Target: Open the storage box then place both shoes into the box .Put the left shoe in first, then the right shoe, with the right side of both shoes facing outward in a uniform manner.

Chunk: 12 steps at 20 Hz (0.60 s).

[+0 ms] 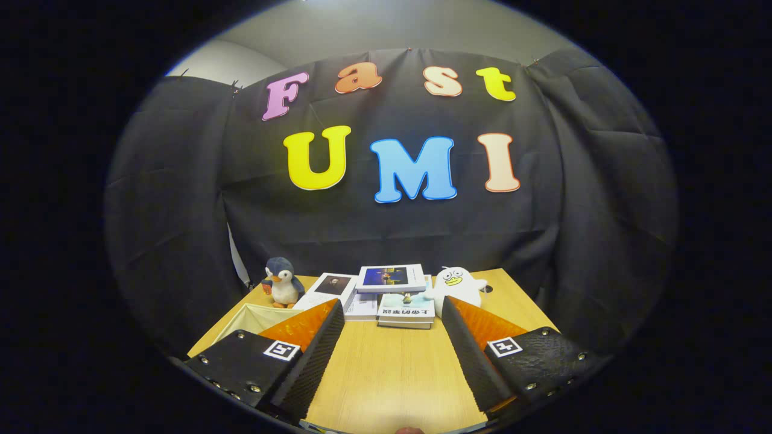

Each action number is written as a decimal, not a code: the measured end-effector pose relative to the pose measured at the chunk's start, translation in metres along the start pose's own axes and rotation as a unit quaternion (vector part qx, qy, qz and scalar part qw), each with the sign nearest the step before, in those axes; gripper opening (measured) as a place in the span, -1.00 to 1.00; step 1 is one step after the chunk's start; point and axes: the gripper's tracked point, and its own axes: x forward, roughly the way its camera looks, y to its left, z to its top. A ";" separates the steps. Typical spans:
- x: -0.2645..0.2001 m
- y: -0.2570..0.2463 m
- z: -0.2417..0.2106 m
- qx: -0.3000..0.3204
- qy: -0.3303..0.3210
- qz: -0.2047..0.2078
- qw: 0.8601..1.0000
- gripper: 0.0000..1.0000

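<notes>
I have the gripper (392, 337) held level above the wooden table (386, 374), its 2 fingers spread wide apart with nothing between them but bare tabletop. Beyond the fingertips sit a stack of books (392, 295), a penguin plush (280, 282) off to the left of it and a white duck plush (457, 288) on the right. Behind the left finger I can see a pale, cream-coloured flap or panel (253, 317), folded at an angle; it may be part of the storage box, but I cannot tell from here, and I cannot make out either shoe anywhere ahead of me. That is my main worry: with the task's things out of my sight, I cannot judge whether the box is open, or whether the shoes are inside it, so any move forward would be a guess. If I swing left toward that flap too quickly, the left finger could catch it and crumple it or drag it across the table. Pushing straight ahead risks knocking the books and toppling the 2 plush toys. There is also the ordering trap: mixing up the left and right shoe, or turning 1 the wrong way, would spoil the uniform facing.
</notes>
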 end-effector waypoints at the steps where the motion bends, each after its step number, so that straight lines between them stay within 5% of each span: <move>1: -0.006 -0.009 0.003 0.002 -0.010 -0.008 1.000 0.95; 12: -0.050 -0.066 0.009 0.030 -0.078 -0.040 0.996 0.95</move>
